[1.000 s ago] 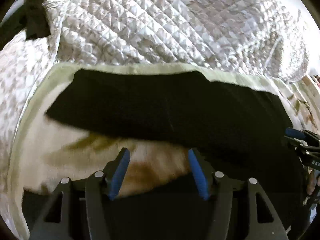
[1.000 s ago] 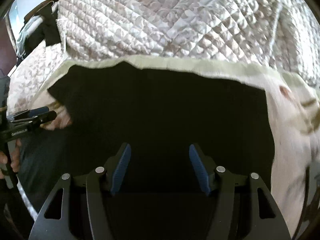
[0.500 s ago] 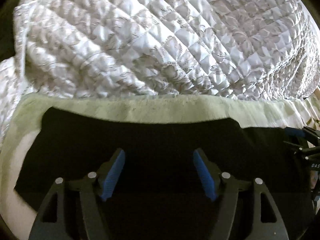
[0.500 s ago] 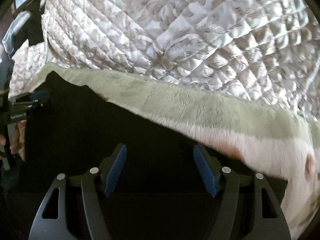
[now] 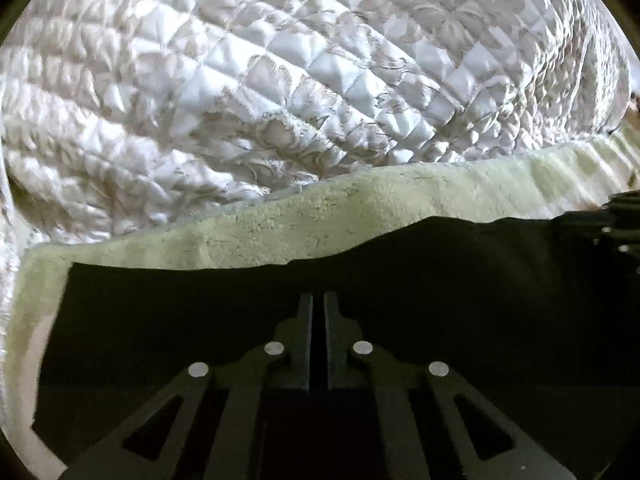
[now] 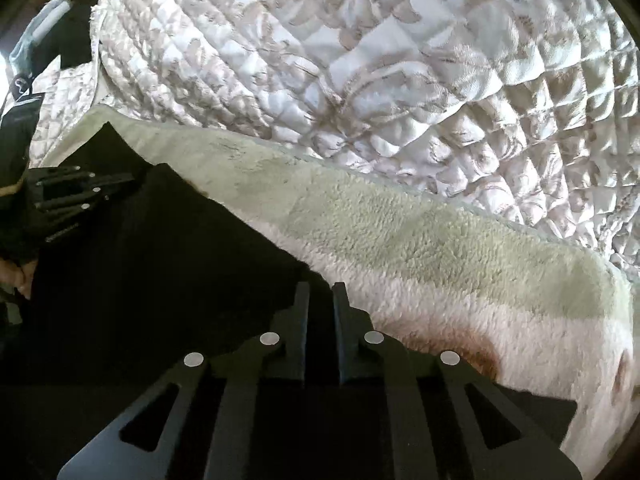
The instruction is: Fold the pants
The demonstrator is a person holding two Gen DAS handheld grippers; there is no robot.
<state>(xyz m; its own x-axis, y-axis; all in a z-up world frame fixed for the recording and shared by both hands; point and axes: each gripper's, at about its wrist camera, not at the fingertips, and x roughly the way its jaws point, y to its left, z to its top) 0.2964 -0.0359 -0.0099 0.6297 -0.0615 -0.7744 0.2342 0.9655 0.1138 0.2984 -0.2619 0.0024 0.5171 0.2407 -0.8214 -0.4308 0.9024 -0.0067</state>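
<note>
Black pants (image 5: 440, 280) lie spread on a pale green plush blanket (image 5: 320, 216). My left gripper (image 5: 318, 298) is down on the dark cloth a little inside its far edge, its fingers drawn together and pinching the fabric. In the right wrist view the pants (image 6: 160, 260) fill the lower left, and my right gripper (image 6: 321, 288) sits at their far right edge. Its jaws are closing, with dark cloth in the narrow slit between them. The left gripper (image 6: 128, 180) shows at the far left, and the right gripper (image 5: 616, 224) at the left view's right edge.
A white quilted bedspread (image 5: 280, 80) is bunched up behind the blanket and fills the upper half of both views (image 6: 360, 60). The blanket (image 6: 440, 248) turns cream with brown patches on the right. A person's hand (image 6: 16, 276) and dark clothing (image 6: 60, 48) sit at the left.
Both grippers moved forward over the pants toward their far edge, then went from wide open to fingers together on the cloth. The blue pads no longer show.
</note>
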